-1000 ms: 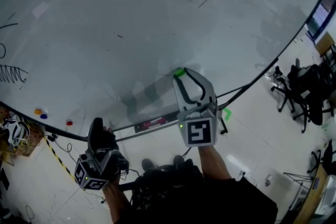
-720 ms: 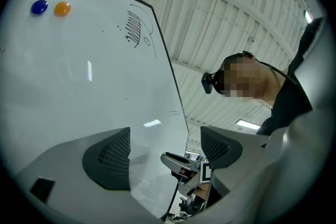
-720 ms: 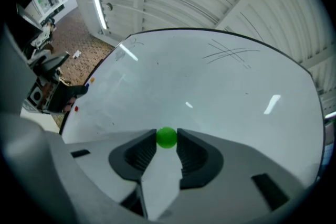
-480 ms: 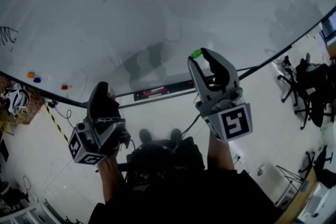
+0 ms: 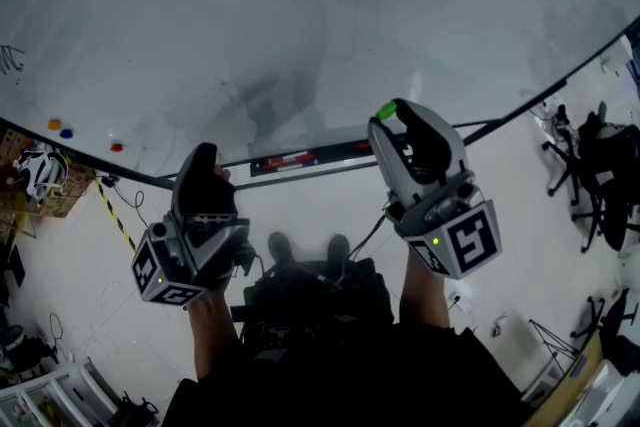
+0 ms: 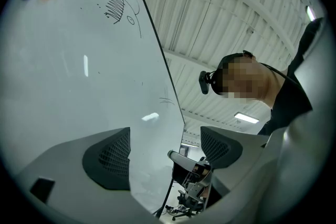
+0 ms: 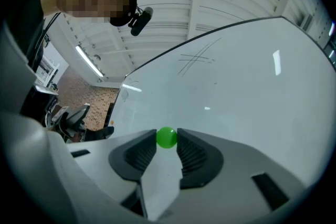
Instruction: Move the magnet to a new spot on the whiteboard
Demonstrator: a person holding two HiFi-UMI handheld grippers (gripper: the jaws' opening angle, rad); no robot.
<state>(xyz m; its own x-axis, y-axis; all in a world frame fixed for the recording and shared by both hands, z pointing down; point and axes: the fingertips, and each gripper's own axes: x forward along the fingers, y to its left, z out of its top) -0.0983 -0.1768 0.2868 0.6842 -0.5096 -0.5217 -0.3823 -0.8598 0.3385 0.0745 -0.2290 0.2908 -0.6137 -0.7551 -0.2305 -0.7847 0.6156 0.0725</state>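
Observation:
A small green magnet [image 7: 167, 137] is pinched between the tips of my right gripper [image 7: 167, 141], which is shut on it. In the head view the green magnet [image 5: 386, 112] and the right gripper [image 5: 388, 117] sit just off the lower edge of the whiteboard [image 5: 300, 5], above the tray. The magnet looks clear of the board's surface. My left gripper [image 5: 205, 158] is lower left, near the board's bottom edge. In the left gripper view the left gripper [image 6: 165, 140] stands open with nothing between its pads [image 6: 111, 157].
Orange [image 5: 53, 124], blue [image 5: 67, 132] and red [image 5: 117, 147] magnets cling to the board's lower left. A tray [image 5: 300, 161] with markers runs under the board. Office chairs [image 5: 600, 175] stand at the right, clutter [image 5: 35, 177] and cables at the left.
Both grippers have drawn back from the board toward its lower edge. The right gripper has rolled and still grips the green magnet. The board's scribbles slid up out of view.

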